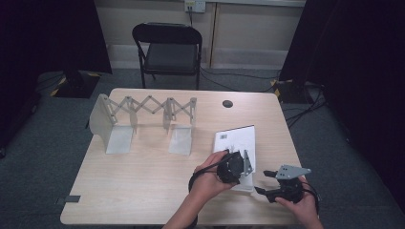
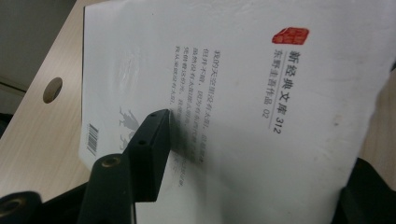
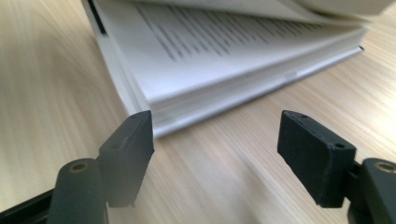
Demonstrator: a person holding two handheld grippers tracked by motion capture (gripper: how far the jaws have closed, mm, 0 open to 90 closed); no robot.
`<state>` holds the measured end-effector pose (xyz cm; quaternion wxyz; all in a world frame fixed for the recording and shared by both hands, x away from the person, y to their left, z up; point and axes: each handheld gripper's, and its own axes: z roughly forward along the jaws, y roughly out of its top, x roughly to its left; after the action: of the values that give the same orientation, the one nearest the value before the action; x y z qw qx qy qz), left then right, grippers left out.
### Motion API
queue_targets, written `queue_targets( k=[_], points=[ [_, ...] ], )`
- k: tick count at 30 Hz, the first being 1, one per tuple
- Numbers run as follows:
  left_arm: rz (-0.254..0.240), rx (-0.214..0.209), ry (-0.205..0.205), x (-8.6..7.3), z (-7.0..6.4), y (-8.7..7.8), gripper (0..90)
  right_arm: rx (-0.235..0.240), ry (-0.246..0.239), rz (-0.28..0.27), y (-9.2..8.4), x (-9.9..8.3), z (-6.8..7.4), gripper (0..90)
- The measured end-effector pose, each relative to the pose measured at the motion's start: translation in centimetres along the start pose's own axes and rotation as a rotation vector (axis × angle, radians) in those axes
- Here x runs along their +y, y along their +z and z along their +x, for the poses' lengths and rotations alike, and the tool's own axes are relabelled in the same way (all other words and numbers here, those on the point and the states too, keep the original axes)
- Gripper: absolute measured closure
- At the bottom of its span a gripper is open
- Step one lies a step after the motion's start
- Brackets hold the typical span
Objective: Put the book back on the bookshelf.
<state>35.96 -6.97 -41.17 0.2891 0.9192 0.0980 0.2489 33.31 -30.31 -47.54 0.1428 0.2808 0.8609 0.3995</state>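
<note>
Left tongs [image 1: 240,164] clamp our book's cover [image 2: 243,93] — right tongs [image 1: 267,180], apart, sit just lower right of the book [image 1: 237,143].

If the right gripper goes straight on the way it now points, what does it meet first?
Probably the near corner of the book. The right gripper points low along the table, jaws open with nothing between them, though depth is hard to judge.

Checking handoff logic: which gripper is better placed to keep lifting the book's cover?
Left. The left gripper already pinches the raised cover of the book; the right gripper is open beside its corner.
</note>
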Motion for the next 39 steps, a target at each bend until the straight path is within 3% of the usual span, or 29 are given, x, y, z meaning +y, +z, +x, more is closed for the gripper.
queue_targets(
  k=[4, 8, 15, 26, 34, 39],
  points=[
    [0.015, -0.02, -0.019, 0.5, 0.9, -0.4, 43.8, -0.016, 0.002, 0.025, 0.4, -0.5, -0.3, 24.3],
    [0.036, -0.035, -0.018, 1.0, 1.5, -0.6, 44.7, -0.027, -0.021, 0.051, 0.9, -0.7, -0.3, 24.2],
    [0.049, -0.068, -0.05, 1.6, 2.7, -0.9, 45.1, -0.042, -0.063, 0.087, 1.6, -0.6, 0.1, 22.8],
    [0.068, -0.1, -0.074, 2.3, 3.8, -1.0, 45.9, -0.058, -0.031, 0.058, 3.2, 0.3, -0.2, 22.4],
    [0.108, -0.112, -0.047, 2.8, 3.8, -0.8, 45.9, -0.102, -0.049, 0.037, 4.0, 0.8, -0.5, 23.3],
    [0.113, -0.108, -0.043, 2.8, 3.6, -0.8, 45.9, -0.104, -0.049, 0.012, 4.5, 1.2, -0.7, 24.2]
  ],
)
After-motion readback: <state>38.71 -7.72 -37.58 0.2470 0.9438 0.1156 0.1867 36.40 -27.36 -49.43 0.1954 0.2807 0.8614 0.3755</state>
